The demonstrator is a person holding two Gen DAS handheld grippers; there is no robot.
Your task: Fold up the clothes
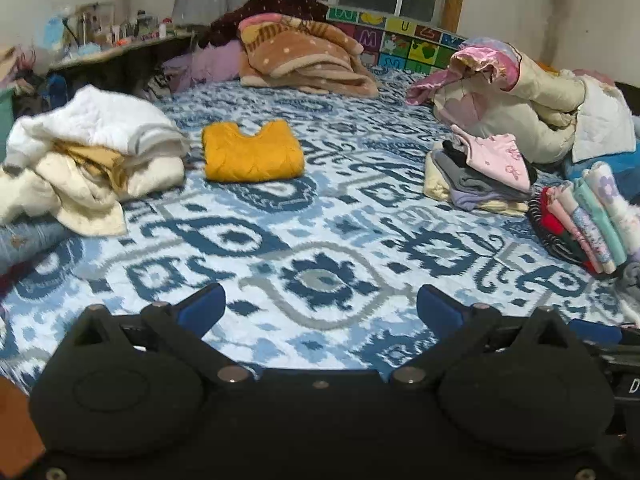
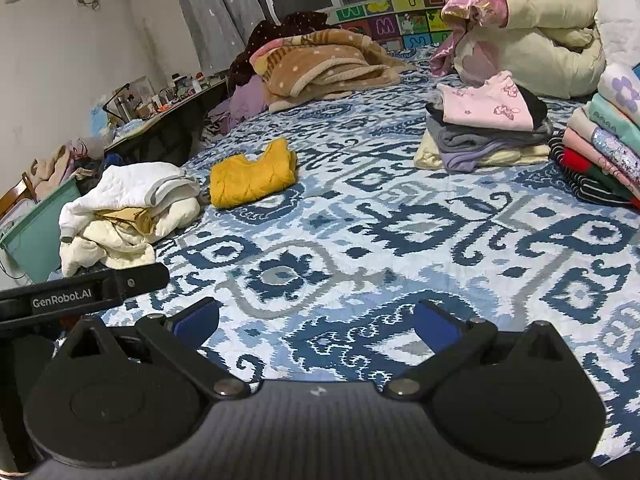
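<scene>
A: Far left on the patterned bedspread point(image 1: 320, 208) sits a loose heap of white and cream clothes point(image 1: 92, 152), unfolded. Just right of it lies the yellow garment point(image 1: 252, 152), folded into a neat block, apart from the heap.

B: And further right?

A: A folded stack topped by a pink piece point(image 2: 484, 128), then a leaning row of folded clothes point(image 2: 600, 152) at the edge.

B: The grippers?

A: The left gripper point(image 1: 320, 308) hovers over bare bedspread, jaws spread wide, holding nothing. The right gripper point(image 2: 316, 320) likewise: jaws wide apart, empty.
</scene>
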